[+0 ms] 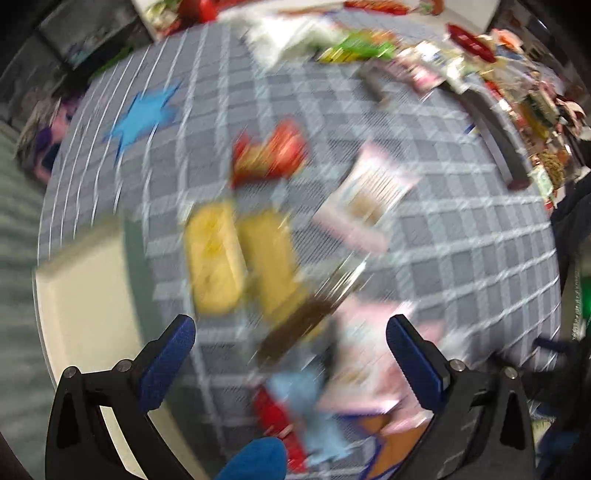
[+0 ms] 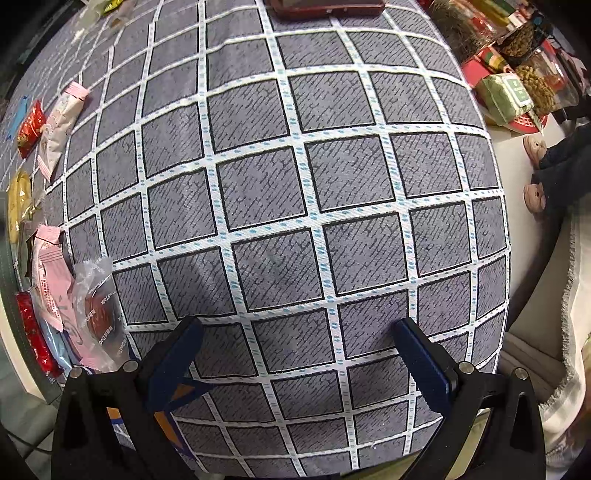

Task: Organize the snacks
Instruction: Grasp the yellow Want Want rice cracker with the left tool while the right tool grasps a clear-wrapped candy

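Note:
The left wrist view is motion-blurred. My left gripper is open and empty above a grey checked cloth strewn with snacks: two yellow packets, a red packet, a pink-and-white packet, a brown bar and pink and blue packets between the fingers. My right gripper is open and empty over bare cloth. Snacks lie at its left: pink packets, a clear-wrapped snack, red packets, and a yellow one.
A cream tray sits at the cloth's left edge. More snacks and a red dish crowd the far right of the table. In the right wrist view, green boxes and jars stand at the upper right; a dark red tray lies at the top.

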